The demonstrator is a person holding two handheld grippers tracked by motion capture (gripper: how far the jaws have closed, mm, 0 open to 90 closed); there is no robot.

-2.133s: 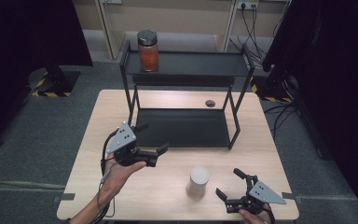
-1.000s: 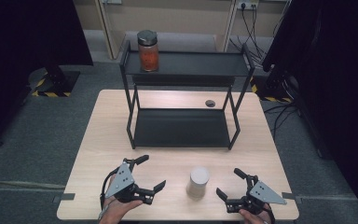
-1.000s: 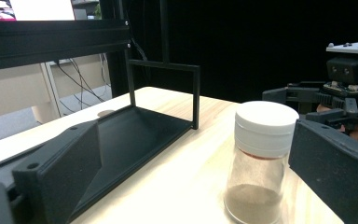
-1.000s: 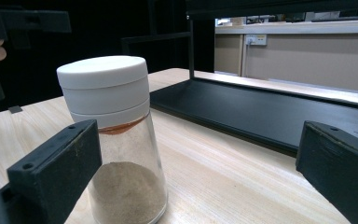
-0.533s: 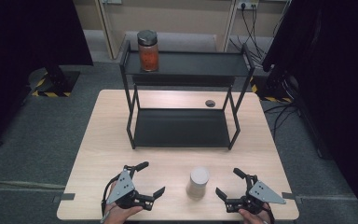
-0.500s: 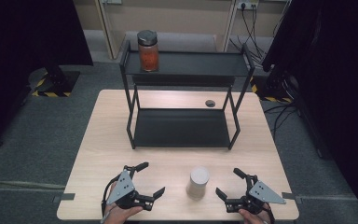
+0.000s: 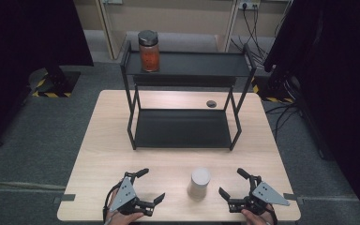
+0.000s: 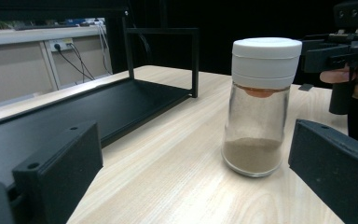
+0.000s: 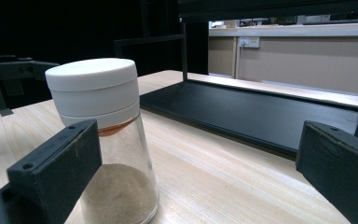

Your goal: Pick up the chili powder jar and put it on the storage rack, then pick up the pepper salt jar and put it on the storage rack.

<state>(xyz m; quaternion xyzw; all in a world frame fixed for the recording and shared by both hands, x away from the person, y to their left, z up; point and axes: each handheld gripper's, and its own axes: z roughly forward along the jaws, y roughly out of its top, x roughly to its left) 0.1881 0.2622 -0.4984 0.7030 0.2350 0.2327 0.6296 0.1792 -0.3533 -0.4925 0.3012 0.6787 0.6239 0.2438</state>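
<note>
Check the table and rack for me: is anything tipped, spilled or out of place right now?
Nothing stands out. The white-capped glass shaker with brown powder stands upright on the light wooden table, no powder around it. The orange-filled jar sits upright on the black metal rack. The left gripper and right gripper flank the shaker, open, touching nothing.

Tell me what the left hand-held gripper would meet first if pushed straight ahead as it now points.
Probably the shaker: in the left gripper view it stands upright on the table ahead of the open left hand-held gripper, right of centre. Depth is unclear, so it might just pass the shaker.
</note>
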